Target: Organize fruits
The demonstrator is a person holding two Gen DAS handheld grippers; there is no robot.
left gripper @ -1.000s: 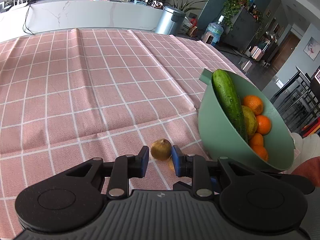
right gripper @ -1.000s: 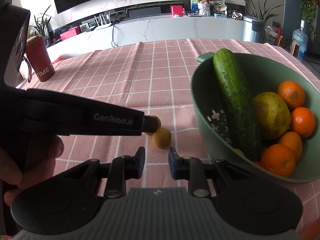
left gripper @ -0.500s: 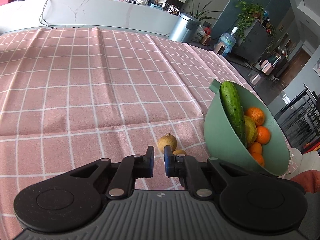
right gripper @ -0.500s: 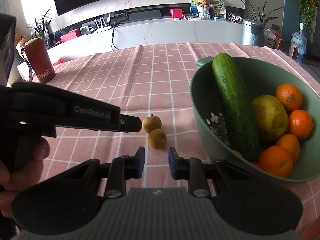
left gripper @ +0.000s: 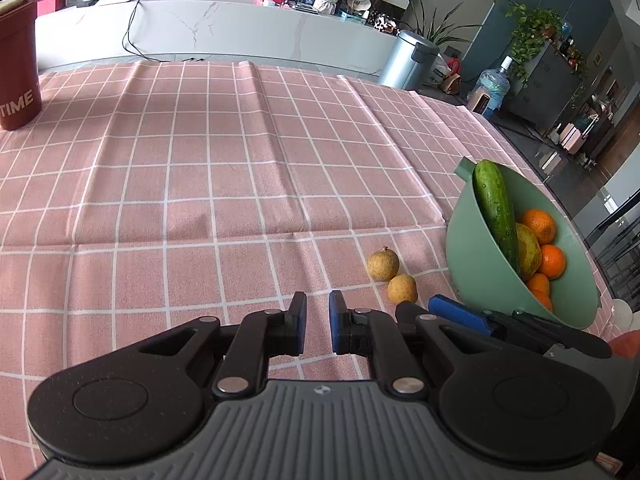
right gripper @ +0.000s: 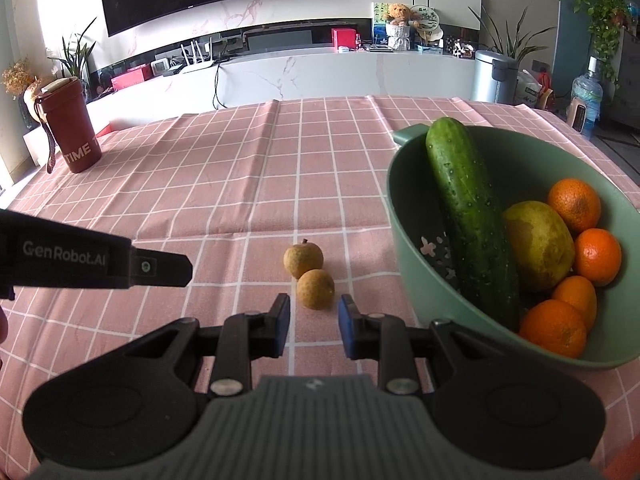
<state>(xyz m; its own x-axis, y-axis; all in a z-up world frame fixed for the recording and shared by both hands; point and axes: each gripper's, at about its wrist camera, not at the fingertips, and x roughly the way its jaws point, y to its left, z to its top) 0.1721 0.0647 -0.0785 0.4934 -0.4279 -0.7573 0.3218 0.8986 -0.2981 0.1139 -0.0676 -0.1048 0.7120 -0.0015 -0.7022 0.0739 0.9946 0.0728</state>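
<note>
Two small tan round fruits lie touching on the pink checked tablecloth: the far one (right gripper: 303, 259) (left gripper: 383, 263) and the near one (right gripper: 315, 289) (left gripper: 402, 288). To their right a green bowl (right gripper: 404, 216) (left gripper: 464, 256) holds a cucumber (right gripper: 468, 208), a yellow-green pear (right gripper: 538, 240) and several oranges (right gripper: 574, 205). My right gripper (right gripper: 313, 322) is open and empty, just short of the near fruit. My left gripper (left gripper: 317, 322) is empty with only a narrow gap between its jaws, left of the fruits; it also shows in the right wrist view (right gripper: 160, 270).
A dark red "TIME" cup (right gripper: 74, 128) (left gripper: 18, 64) stands at the table's far left. The table's right edge runs just beyond the bowl. Behind the table is a white counter (right gripper: 320, 72) and a silver bin (right gripper: 494, 76).
My left gripper has pulled back and to the left, away from the fruits, and narrowed its jaws. My right gripper has opened wider and now faces the near fruit.
</note>
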